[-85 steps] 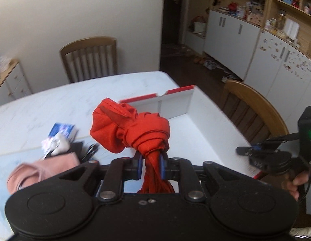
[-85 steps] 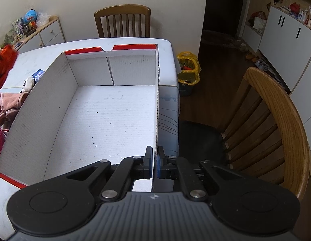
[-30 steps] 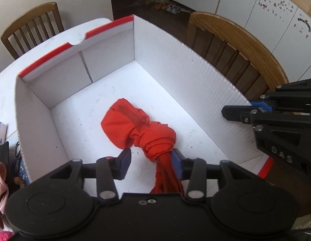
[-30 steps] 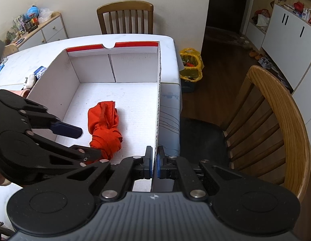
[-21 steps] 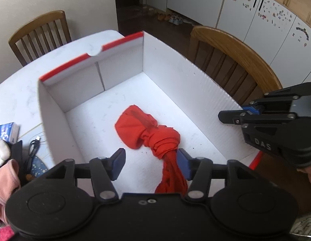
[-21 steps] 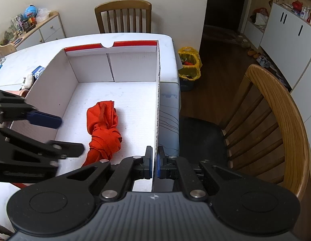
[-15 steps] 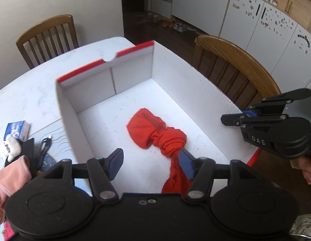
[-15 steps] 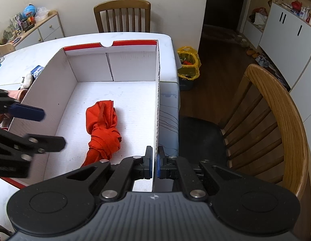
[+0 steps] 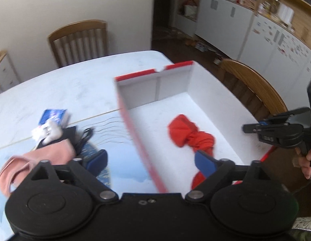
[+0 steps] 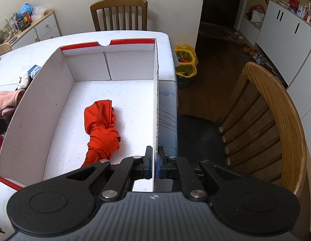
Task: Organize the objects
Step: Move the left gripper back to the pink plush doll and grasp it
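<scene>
Currently, the knotted red cloth (image 10: 101,128) is seen lying on the floor of the white cardboard box (image 10: 35,104), toward its near half, with bare floor around it on all sides. The left gripper (image 9: 151,160) is held with its fingers spread wide and empty, straddling the box's red-edged left wall (image 9: 135,132). The right gripper (image 10: 152,165) is pressed together on the box's right wall (image 10: 156,104) at its near end. Left of the box, a pink garment (image 9: 35,158), a small white toy (image 9: 47,132) and a blue packet (image 9: 54,116) are noted on the white table (image 9: 75,88). A wooden chair (image 10: 276,124) stands just beside the table's right edge.
</scene>
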The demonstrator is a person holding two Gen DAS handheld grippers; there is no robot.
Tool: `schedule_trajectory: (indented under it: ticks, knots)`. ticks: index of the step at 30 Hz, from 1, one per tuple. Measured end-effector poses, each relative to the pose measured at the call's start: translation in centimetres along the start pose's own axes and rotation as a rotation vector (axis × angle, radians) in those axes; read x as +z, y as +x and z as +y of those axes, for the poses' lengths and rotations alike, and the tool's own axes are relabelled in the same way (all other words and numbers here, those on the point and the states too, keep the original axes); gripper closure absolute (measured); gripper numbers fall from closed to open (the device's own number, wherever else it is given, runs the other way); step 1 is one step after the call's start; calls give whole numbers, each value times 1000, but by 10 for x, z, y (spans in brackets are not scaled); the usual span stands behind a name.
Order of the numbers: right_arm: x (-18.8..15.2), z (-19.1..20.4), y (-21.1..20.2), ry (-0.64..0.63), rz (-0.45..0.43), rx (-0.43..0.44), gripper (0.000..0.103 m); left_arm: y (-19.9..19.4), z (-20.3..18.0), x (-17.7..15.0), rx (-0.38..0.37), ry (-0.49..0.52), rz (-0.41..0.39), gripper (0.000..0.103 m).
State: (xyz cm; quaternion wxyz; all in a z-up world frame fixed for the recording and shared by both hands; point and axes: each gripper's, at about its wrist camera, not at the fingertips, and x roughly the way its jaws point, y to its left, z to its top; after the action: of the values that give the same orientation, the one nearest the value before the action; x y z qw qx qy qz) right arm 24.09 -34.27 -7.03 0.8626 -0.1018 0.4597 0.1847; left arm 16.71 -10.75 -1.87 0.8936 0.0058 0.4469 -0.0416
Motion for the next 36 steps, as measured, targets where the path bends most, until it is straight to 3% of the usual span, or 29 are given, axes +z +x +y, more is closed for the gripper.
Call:
schedule_trajectory:
  ticks: [7, 21, 36]
  knots:
    - [2, 2, 1, -1, 7, -13, 99, -14, 54, -21, 95, -133, -4, 1]
    - [1, 7, 1, -6, 14, -18, 99, -19, 121, -92, 255, -249, 63, 1]
    - [2, 10, 4, -22, 24, -34, 99, 18, 141, -126, 246, -305, 107, 1]
